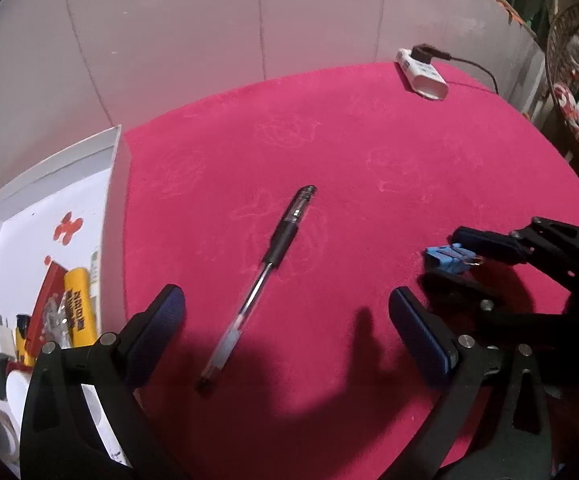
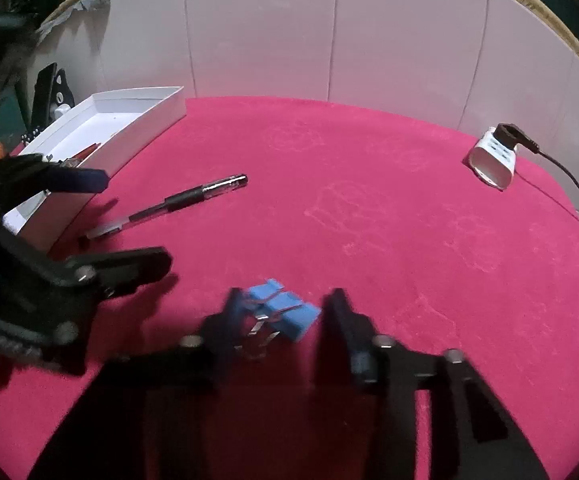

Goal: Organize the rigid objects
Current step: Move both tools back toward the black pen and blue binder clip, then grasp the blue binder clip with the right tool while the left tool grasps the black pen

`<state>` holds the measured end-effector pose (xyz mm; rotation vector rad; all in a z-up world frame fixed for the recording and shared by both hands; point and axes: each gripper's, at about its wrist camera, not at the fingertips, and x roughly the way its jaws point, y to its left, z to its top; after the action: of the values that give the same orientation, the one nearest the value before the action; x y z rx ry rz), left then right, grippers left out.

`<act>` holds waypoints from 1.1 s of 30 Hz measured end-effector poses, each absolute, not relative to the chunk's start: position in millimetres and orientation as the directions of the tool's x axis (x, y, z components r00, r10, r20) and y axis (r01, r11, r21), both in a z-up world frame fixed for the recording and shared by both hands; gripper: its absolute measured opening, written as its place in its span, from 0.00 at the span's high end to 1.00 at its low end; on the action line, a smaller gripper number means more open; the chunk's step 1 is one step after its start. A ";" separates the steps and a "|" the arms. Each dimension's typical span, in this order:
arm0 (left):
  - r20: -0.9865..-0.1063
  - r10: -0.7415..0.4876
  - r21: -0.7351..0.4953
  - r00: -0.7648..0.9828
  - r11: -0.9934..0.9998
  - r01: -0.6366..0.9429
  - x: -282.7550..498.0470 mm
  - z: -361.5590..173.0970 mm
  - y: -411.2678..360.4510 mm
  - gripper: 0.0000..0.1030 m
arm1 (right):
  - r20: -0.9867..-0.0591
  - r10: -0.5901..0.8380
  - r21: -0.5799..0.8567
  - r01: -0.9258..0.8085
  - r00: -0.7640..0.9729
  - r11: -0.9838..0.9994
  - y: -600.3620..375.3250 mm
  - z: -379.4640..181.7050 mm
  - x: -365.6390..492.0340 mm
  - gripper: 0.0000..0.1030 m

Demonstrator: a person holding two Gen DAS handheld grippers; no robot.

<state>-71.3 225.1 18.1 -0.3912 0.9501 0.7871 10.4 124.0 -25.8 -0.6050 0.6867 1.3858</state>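
The worktop (image 1: pixel 369 160), round and covered in pink-red cloth, carried a white box (image 2: pixel 137 128) at its edge, already part-filled with small packets. A white power strip (image 2: pixel 493 160) with a black plug in it sat at the far rim, well apart from the work.

Ballpoint pen (image 1: pixel 265 272): lay loose on the cloth beside the box, clear barrel, black grip sleeve. Judged light, stiff, and smooth enough to roll or slip; the black sleeve looked the best place to pinch, across the barrel, since the clear part offers little friction.

Blue binder clips (image 2: pixel 281 312): a small cluster, apparently two or three, with wire handles, lying on the cloth near the front. Judged light and rigid, with springy handles. Hold should go across the flat blue bodies; the wire loops would likely pivot or let one clip drop off.

Left gripper (image 1: pixel 285 308): jaws wide apart, empty, poised over the lower half of the pen, not touching it.

Right gripper (image 2: pixel 285 308): jaws part-closed, standing on either side of the clips. Left pad looked at or against the cluster; right pad showed a gap. Blur prevents confirming contact, so no firm clamp recorded.
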 end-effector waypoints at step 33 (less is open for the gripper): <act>-0.893 0.301 0.000 0.335 0.744 -0.668 -63.7 12.1 247.9 0.87 | -0.707 0.706 0.239 -0.954 -0.043 0.181 73.7 -28.9 58.6 0.64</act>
<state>-63.7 247.9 12.1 -0.4034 1.0520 0.6546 58.6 73.7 -28.9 -0.3733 0.8412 1.3919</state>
